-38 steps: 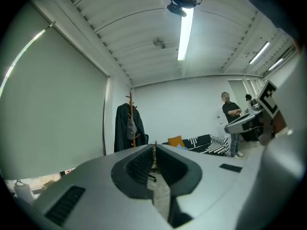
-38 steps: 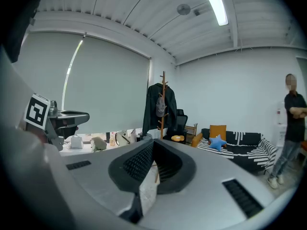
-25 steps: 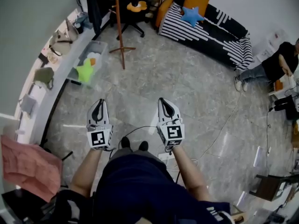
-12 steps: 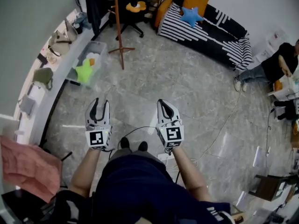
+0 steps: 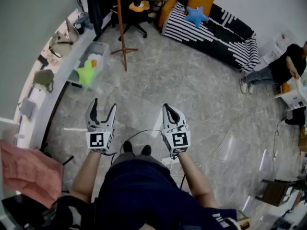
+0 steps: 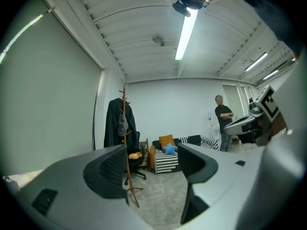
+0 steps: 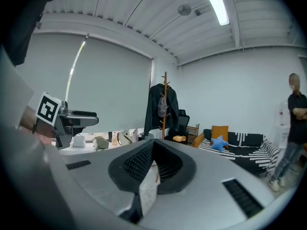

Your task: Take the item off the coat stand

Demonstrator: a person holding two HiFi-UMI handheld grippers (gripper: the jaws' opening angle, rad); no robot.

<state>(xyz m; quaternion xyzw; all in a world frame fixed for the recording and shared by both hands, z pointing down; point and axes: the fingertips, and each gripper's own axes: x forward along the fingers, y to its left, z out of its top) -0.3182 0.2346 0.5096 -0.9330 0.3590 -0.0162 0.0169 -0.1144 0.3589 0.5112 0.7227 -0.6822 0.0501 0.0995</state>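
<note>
Facing coat stand (image 6: 123, 99), well apart | my left gripper (image 5: 104, 105) just opened, empty; right gripper (image 5: 171, 108) clenched, empty | grey cap (image 6: 123, 125): likely light, floppy; I'd pinch its brim.

grippers (image 5: 104, 104) (image 5: 170, 107) 2 | coat stand (image 5: 123, 28) 1 | sofa (image 5: 211, 30) 1 | star cushions (image 5: 197, 15) (image 5: 87, 74) 2

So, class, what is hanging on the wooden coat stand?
A dark coat and a grey cap hang on the coat stand. The coat covers the hooks that carry it, and anything behind it.
</note>
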